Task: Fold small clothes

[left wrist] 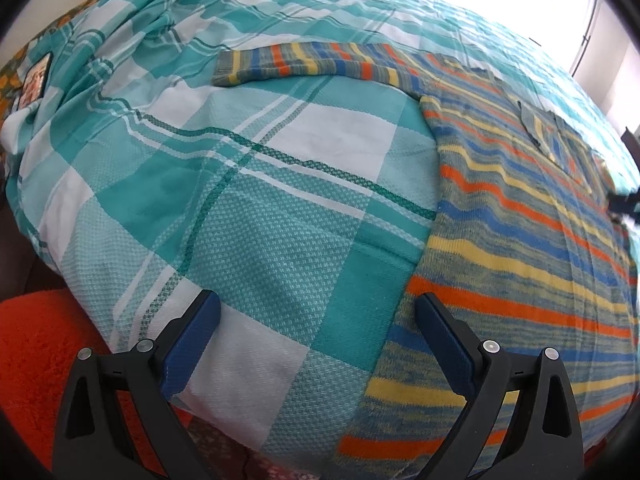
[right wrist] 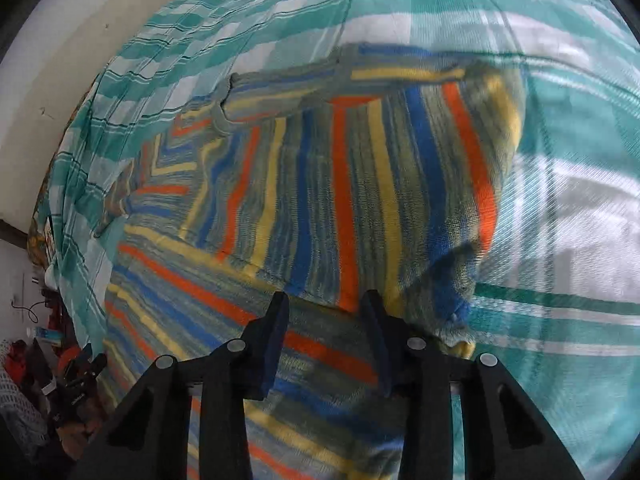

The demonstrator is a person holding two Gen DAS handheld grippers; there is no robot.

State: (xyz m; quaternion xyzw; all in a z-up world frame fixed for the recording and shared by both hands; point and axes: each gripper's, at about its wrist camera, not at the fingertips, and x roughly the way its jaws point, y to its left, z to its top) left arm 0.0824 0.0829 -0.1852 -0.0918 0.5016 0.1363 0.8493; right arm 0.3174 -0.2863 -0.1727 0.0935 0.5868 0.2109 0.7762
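a bed spread with a teal-and-white checked cover point(left wrist: 248, 184) fills both views, and on it lies the task's thing, a small striped sweater point(left wrist: 532, 232) in orange, blue, yellow and grey-green knit. from the left wrist view we see its body flat on the cover at the near edge of the bed, with one sleeve point(left wrist: 316, 64) stretched straight out across the checks toward the far left, not yet folded. from the right wrist view we see the other side of the sweater already turned over onto the body, its stripes running crosswise to those beneath, so we judge the fold to be roughly midway: one side in, one sleeve still out.

our right gripper point(right wrist: 325, 306) sits low at the folded flap, its fingers partly apart with knit lying between them; we cannot tell whether it grips the fabric or merely rests on it. our left gripper point(left wrist: 318, 308) hangs released, fingers spread wide, just above the cover beside the sweater's hem, touching nothing that we can see.

the next move, in our judgement, calls for the left gripper to reach the outstretched sleeve, pinch it near the cuff point(left wrist: 227, 68) and carry it over the body, while the right side holds the finished flap flat. a red rug point(left wrist: 44, 356) shows below the bed's edge.
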